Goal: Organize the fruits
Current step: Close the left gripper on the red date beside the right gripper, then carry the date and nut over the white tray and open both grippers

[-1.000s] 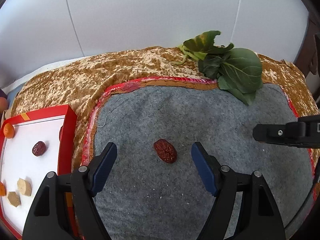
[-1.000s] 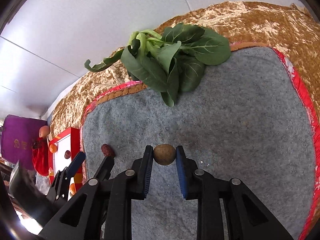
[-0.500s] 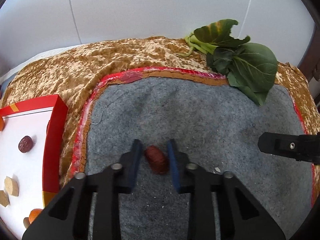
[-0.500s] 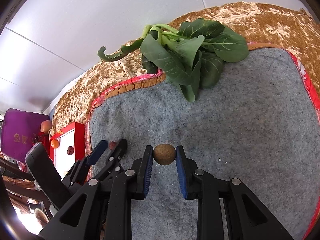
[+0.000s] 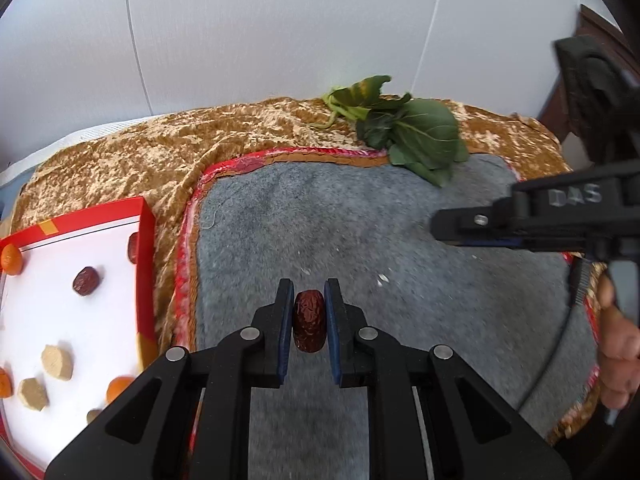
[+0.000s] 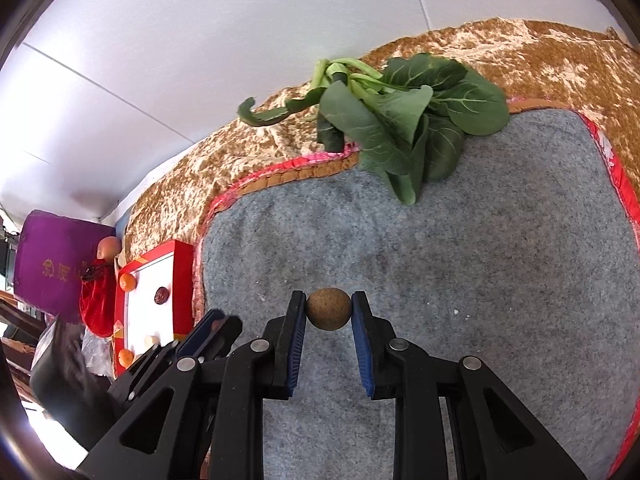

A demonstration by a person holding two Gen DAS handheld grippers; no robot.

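My left gripper point(image 5: 308, 300) is shut on a wrinkled dark red date point(image 5: 309, 322), held above the grey felt mat point(image 5: 360, 240). My right gripper point(image 6: 329, 304) is shut on a small round brown fruit point(image 6: 329, 309) over the same mat point(image 6: 480, 280). The red-rimmed white tray point(image 5: 146, 248) lies to the left; it holds another date point(image 5: 85, 280), small oranges point(image 5: 11, 260) and tan chunks point(image 5: 58, 362). In the right wrist view the tray point(image 6: 182, 280) sits at the mat's left edge, and the left gripper's blue fingertips point(image 6: 204, 326) show low on the left.
A bunch of leafy greens point(image 5: 416, 136) point(image 6: 404, 120) lies at the mat's far edge on the golden cloth point(image 5: 160, 160). The right gripper's black body point(image 5: 560, 216) and a hand point(image 5: 618, 360) cross the right side. A purple box point(image 6: 52, 264) and red bag point(image 6: 94, 300) stand beyond the tray.
The left gripper's jaws closed on the date, then lifted it off the mat and drew back. The right gripper kept its hold on the brown fruit and barely moved.
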